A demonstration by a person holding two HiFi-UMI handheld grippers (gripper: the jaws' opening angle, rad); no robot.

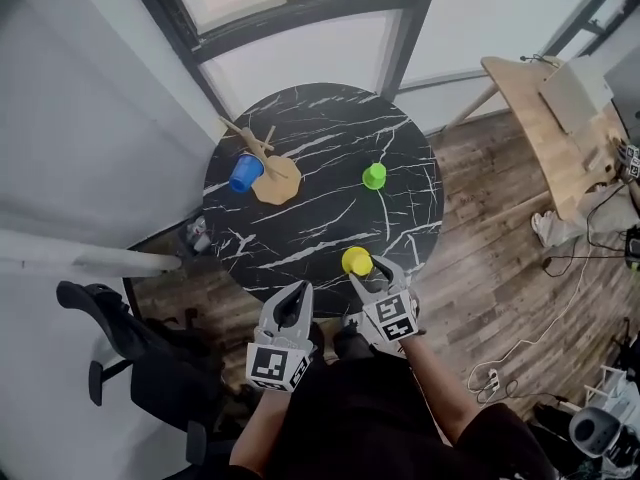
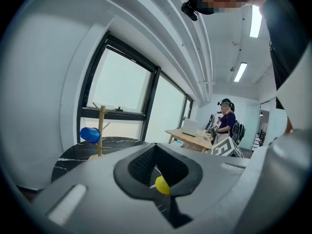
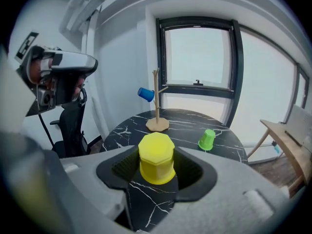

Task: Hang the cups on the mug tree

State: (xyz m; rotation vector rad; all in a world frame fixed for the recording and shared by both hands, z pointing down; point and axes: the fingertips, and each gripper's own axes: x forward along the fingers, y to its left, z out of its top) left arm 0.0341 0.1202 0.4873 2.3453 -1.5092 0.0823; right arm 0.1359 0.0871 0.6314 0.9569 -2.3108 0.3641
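- the yellow cup [image 3: 156, 158] stands upside down, faceted base up and long axis upright, clamped between the jaws of the right gripper [image 1: 368, 268] at the near edge of the black marble table [image 1: 320, 238].
- the mug tree [image 1: 262, 158] lies ahead and to the left, across the table, with its pegs slanting upward and a blue cup [image 1: 243, 173] hanging on one.
- a green cup [image 1: 374, 176] sits inverted, well apart to the right of the tree.
- the left gripper [image 1: 298, 288], jaws pressed together on nothing, hovers just beside the right one.

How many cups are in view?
3: a blue plastic cup hanging on the wooden mug tree, a green plastic cup on the black marble table, a yellow plastic cup between the right hand-held gripper's jaws.
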